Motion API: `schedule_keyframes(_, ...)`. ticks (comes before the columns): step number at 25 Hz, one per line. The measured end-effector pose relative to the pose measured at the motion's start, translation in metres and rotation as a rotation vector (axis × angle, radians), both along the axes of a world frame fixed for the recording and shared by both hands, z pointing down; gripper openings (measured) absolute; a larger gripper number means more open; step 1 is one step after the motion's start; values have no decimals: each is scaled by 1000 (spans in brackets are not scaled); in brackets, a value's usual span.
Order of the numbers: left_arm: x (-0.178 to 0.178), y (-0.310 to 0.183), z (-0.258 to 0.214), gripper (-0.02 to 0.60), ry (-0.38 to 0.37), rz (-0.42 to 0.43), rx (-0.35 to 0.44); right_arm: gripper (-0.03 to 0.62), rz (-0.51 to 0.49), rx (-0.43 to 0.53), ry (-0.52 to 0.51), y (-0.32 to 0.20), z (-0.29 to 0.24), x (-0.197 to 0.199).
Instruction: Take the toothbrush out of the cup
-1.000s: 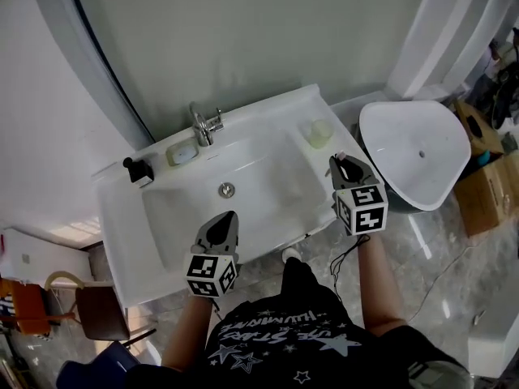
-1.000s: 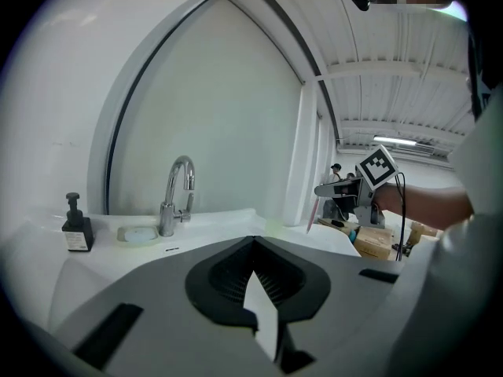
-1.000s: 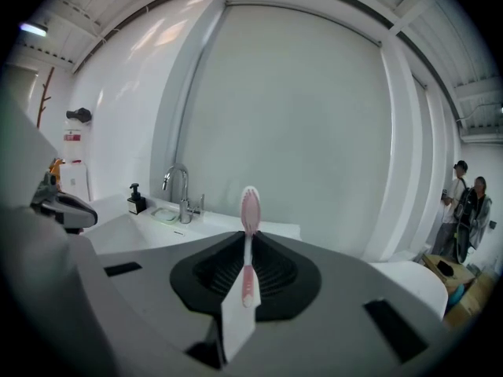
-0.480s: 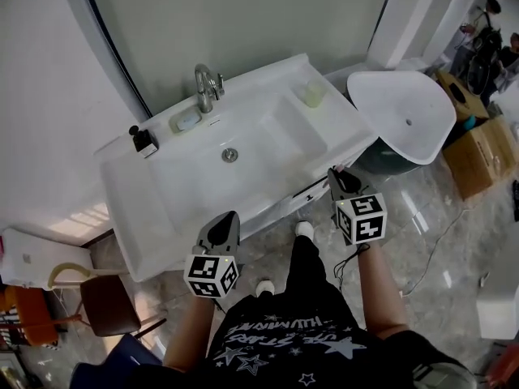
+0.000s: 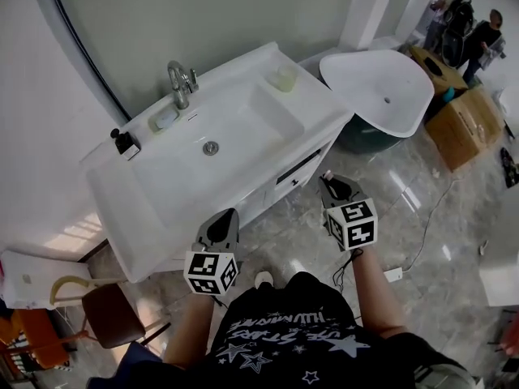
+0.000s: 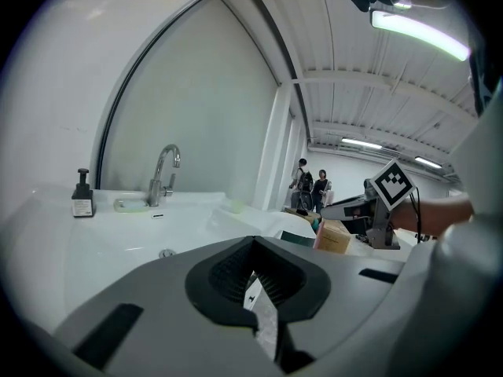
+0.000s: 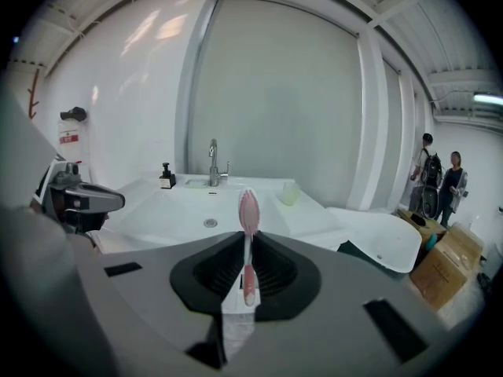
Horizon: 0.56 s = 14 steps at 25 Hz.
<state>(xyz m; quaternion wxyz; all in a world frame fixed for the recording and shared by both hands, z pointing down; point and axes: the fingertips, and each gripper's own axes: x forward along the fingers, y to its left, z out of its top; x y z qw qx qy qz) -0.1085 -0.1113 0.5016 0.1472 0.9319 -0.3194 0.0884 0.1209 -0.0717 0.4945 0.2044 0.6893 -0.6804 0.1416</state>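
Observation:
A pink toothbrush (image 7: 248, 242) stands upright between the jaws of my right gripper (image 7: 247, 277), which is shut on its handle, with the bristle head above. In the head view that gripper (image 5: 330, 183) hangs over the marble floor, in front of the white washstand (image 5: 154, 209). The pale cup (image 5: 284, 78) stands on the washstand's back right corner, far from both grippers; the right gripper view also shows the cup (image 7: 288, 193). My left gripper (image 5: 228, 216) is at the washstand's front edge, and its jaws (image 6: 255, 277) are shut with nothing in them.
On the washstand are a faucet (image 5: 180, 78), a soap dish (image 5: 164, 118) and a dark dispenser bottle (image 5: 123, 142). A white tub-like basin (image 5: 381, 87) and a cardboard box (image 5: 458, 116) stand to the right. Two people (image 5: 470, 23) stand far off. A chair (image 5: 105, 314) is at the lower left.
Both grippers have drawn back from the washstand, which now lies farther up and left. The right one, still shut on the toothbrush, went from the basin's right edge to over the floor.

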Motion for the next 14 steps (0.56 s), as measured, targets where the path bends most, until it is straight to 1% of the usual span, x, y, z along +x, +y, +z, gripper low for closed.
schedule_keyframes(3,8,10,2,15,-9,26,0,40,14,3,-15,11,3,4)
schedule_keyframes(8,24,28,0,15,-16,40,3,40,16,11,-15,34,-1,13)
schedule_keyframes(14,48,63,-7,15,-26,64,21,40,15,11,-34,75,-1,26)
